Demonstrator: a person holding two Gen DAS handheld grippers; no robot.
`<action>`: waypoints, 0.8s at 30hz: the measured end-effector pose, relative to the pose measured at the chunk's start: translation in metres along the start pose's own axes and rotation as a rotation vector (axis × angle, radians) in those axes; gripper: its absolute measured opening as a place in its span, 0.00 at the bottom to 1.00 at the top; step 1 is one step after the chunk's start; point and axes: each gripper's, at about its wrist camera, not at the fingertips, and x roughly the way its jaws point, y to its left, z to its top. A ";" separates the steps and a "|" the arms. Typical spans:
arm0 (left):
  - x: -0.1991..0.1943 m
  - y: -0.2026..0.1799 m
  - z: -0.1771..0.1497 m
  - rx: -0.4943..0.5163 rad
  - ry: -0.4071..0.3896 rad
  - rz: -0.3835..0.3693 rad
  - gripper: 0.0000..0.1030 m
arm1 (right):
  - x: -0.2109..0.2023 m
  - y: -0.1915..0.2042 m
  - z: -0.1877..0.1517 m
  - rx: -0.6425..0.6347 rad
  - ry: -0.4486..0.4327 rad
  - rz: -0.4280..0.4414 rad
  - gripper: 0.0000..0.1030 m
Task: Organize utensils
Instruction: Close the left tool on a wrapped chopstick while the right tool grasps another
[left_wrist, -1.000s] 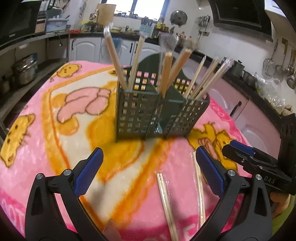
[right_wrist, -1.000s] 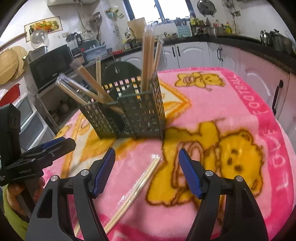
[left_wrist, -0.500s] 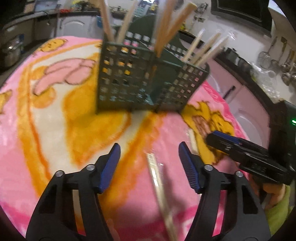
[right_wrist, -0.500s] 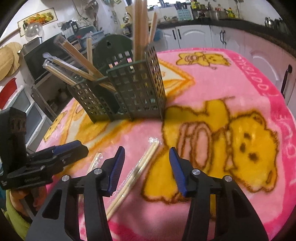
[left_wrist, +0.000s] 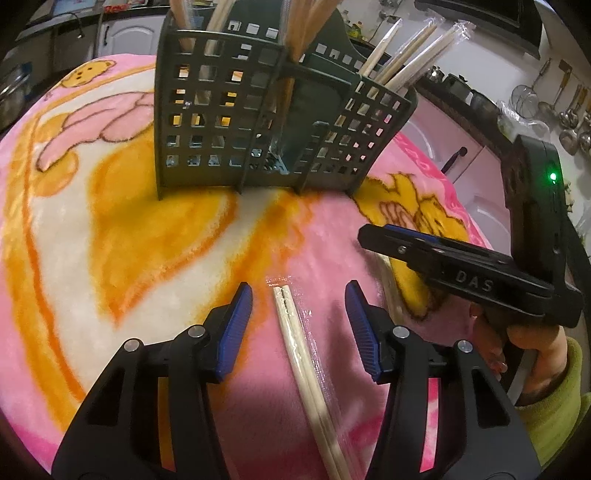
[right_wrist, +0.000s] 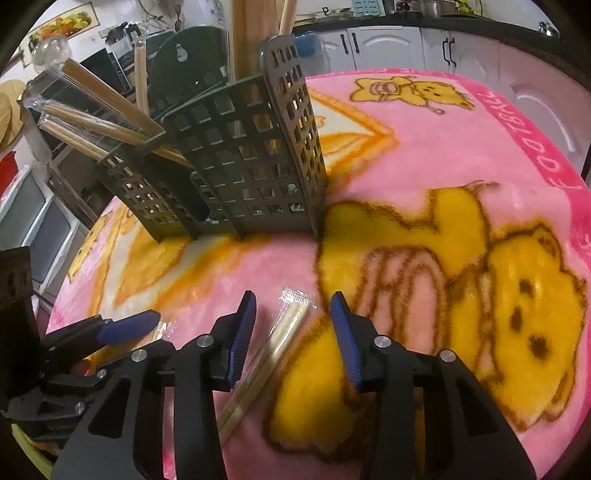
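Closing around separate wrapped pairs of pale wooden chopsticks on the pink blanket-covered tabletop (left_wrist: 110, 332), both claws have been lowered and narrowed. Left claw (left_wrist: 298, 301) straddles one pair (left_wrist: 295, 339), right claw (right_wrist: 293, 309) another (right_wrist: 284, 326); neither is gripped yet. Transfer to the dark green lattice plastic caddy (left_wrist: 258, 122) remains pending.

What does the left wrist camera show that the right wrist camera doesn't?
Only the left wrist view: ladles and strainers hanging on the wall, and a hand in a green sleeve holding the right gripper.

Only the right wrist view: a framed picture on the wall, and the blanket's big yellow bear.

Both: the green utensil basket holding chopsticks, the pink blanket, and a wrapped chopstick pair lying between closing jaws, untouched.
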 end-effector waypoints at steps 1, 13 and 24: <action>0.001 -0.001 0.001 0.003 0.001 0.003 0.43 | 0.000 0.001 0.000 -0.003 0.000 -0.007 0.35; 0.006 0.007 0.007 -0.013 0.003 0.069 0.11 | -0.008 0.005 -0.006 0.017 -0.059 0.076 0.11; -0.024 0.001 0.011 -0.010 -0.093 0.070 0.07 | -0.055 0.008 -0.003 0.031 -0.189 0.109 0.09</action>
